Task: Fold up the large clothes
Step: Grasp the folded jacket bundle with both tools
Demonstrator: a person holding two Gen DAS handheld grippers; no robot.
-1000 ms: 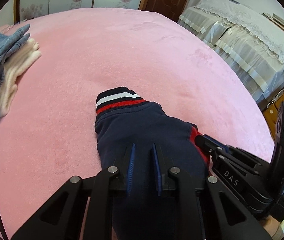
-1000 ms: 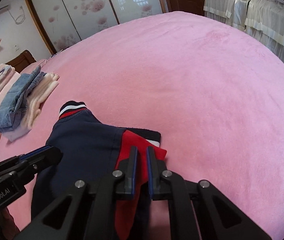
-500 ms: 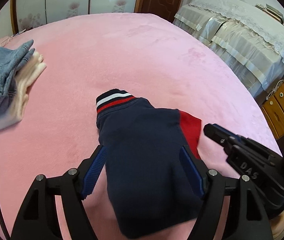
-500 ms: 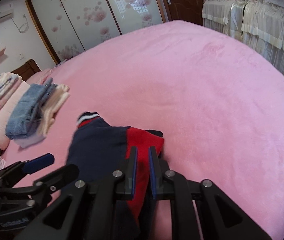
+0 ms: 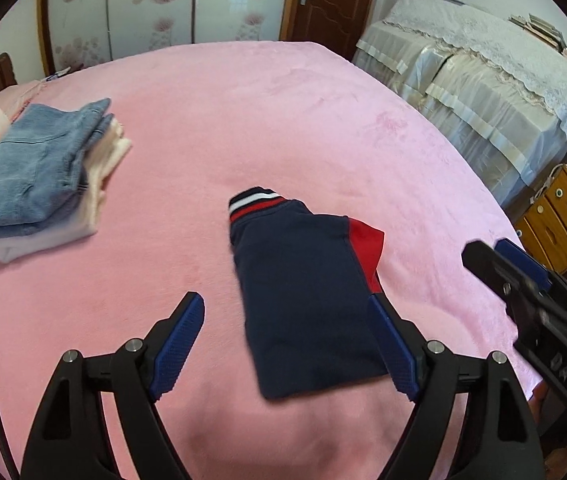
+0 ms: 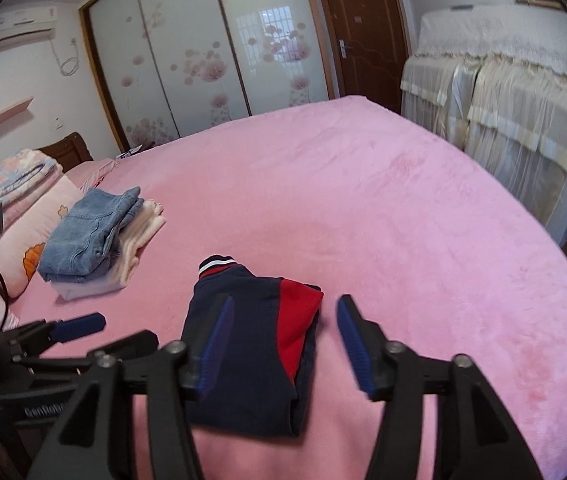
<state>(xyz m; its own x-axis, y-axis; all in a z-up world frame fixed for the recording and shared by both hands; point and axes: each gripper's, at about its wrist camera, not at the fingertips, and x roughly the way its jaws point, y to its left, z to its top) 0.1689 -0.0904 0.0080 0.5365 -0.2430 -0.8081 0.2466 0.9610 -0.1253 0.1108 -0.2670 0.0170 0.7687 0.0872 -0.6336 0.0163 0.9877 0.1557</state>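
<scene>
The folded garment (image 5: 303, 296) lies on the near middle of the bed (image 5: 283, 120), with a stack of folded clothes (image 5: 43, 176) far left of it and a covered sofa (image 5: 483, 80) beyond the bed's right edge.

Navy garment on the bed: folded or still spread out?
Folded. The navy garment lies as a compact rectangle on the pink bed, layered edges visible at its side; both grippers open, off it.

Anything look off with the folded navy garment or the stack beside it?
Nothing serious. The navy garment lies folded on the pink bed cover, slightly untidy: its striped cuff pokes out at the far end. The jeans stack looks neat. Left gripper and right gripper are open, holding nothing.
</scene>
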